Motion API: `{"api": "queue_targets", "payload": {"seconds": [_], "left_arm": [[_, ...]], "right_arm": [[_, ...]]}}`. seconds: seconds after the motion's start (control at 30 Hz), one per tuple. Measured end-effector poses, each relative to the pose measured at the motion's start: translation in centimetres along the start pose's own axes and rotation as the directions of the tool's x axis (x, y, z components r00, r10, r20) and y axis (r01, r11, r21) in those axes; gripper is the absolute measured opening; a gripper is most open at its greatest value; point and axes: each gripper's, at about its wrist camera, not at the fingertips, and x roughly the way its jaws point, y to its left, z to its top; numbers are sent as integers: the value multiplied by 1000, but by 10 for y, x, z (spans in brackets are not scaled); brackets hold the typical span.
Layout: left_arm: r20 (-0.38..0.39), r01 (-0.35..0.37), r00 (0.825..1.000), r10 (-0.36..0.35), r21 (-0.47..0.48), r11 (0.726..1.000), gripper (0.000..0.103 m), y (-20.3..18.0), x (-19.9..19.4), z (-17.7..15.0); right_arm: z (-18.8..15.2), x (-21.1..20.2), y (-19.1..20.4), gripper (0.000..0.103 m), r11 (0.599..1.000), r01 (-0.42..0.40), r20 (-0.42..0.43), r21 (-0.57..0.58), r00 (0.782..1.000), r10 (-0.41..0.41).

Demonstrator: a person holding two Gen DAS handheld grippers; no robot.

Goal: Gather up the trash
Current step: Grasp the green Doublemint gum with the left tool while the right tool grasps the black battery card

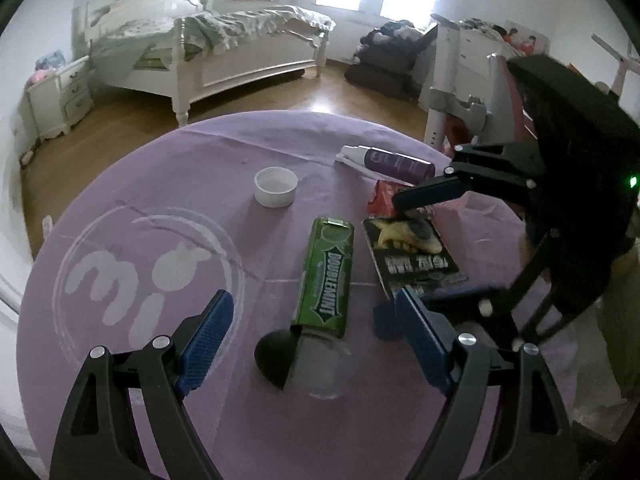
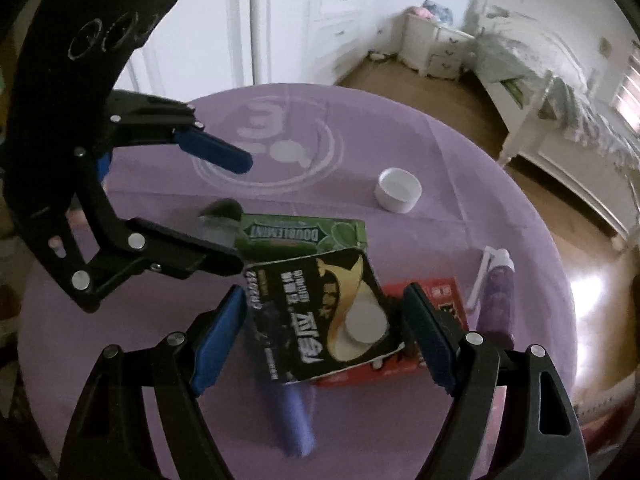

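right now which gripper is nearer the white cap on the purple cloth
Left. The left gripper sits around the green gum box, with bare cloth between it and the white cap. The right gripper straddles the black box, beyond the gum box from the cap.

Matt purple cloth tablecloth, glossy, probably cardboard gum box, smooth white plastic cap

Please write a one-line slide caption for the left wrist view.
Left tool open over a green Doublemint box on the purple tablecloth, beside a black packet.
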Motion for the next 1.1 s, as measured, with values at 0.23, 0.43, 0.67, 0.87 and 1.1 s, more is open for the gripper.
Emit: {"api": "queue_targets", "payload": {"seconds": [0.23, 0.43, 0.67, 0.87, 1.1], "left_arm": [[-45, 0, 999, 2, 58, 998, 70, -8, 20, 10], [-85, -89, 991, 102, 140, 986, 50, -23, 43, 20], [-58, -151, 986, 154, 62, 987, 31, -15, 35, 20], [64, -125, 990, 126, -23, 992, 31, -19, -15, 7], [136, -71, 987, 80, -64, 995, 31, -32, -52, 0]], "right_arm": [[-21, -14, -14, 64, 994, -13, 40, 106, 999, 9], [-39, -47, -22, 32, 958, -15, 152, 287, 988, -30], [-56, -45, -20, 26, 932, 57, 114, 357, 988, -104], [-71, -60, -29, 19, 890, -49, 210, 454, 976, -53], [-99, -75, -44, 88, 848, -32, 204, 530, 975, -91]]}}
